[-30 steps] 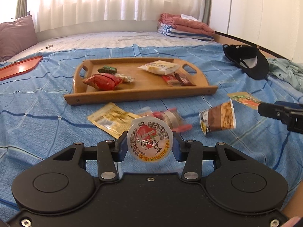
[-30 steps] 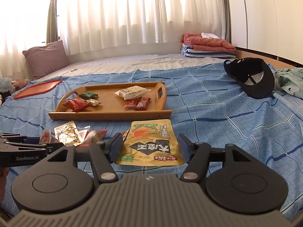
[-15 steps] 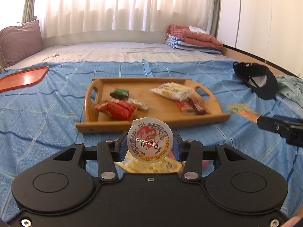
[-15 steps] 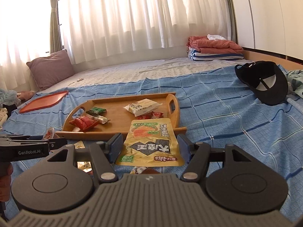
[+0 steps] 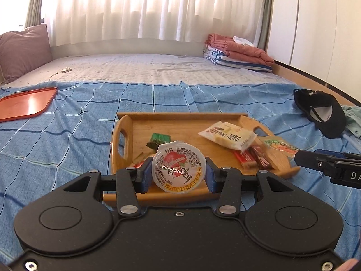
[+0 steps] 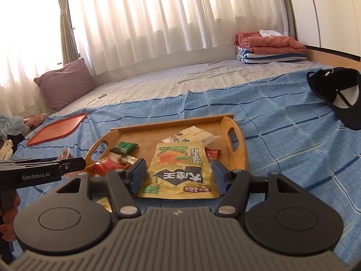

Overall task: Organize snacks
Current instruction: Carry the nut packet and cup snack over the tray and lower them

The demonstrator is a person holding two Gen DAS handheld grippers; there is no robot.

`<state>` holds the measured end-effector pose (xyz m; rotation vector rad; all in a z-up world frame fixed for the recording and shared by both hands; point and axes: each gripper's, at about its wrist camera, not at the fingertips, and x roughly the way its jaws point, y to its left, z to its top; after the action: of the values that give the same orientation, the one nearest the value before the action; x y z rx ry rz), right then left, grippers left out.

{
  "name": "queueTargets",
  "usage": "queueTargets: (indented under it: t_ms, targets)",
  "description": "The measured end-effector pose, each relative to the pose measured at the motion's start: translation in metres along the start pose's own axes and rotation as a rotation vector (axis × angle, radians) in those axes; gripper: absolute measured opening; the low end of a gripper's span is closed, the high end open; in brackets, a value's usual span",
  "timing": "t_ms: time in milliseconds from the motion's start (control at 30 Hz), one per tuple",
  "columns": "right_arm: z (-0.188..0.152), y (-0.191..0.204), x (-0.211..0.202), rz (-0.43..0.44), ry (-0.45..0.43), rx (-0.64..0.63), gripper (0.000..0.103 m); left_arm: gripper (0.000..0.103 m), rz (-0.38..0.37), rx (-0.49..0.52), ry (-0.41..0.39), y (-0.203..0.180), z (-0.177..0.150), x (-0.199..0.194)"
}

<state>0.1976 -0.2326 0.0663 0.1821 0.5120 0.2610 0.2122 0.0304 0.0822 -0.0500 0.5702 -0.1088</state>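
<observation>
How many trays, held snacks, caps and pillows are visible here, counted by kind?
Trays: 2 (wooden tray, orange tray)
Held snacks: 2 (jelly cup, yellow snack pouch)
Caps: 1 (black cap)
Pillows: 1 (mauve pillow)
Total: 6

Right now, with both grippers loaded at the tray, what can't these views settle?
- Left wrist view: the jelly cup in the left gripper shows only its lid; it hides the red snack behind it.
- Right wrist view: the yellow pouch in the right gripper covers the wooden tray floor below.
- Either view: whether held snacks clear the tray rim.
</observation>
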Motion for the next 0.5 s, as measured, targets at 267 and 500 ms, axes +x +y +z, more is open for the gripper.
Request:
queueTargets:
  t_ms: [267,500]
  targets:
    - [0.02,0.015,0.046,0.0,0.019,-0.006,0.065,0.044,-0.012,-0.029,0.013,0.025,0.035,0.047]
    - [0.023,0.029,0.082,-0.007,0.05,-0.034,0.065,0.044,-0.002,0.002,0.035,0.031,0.06,0.093]
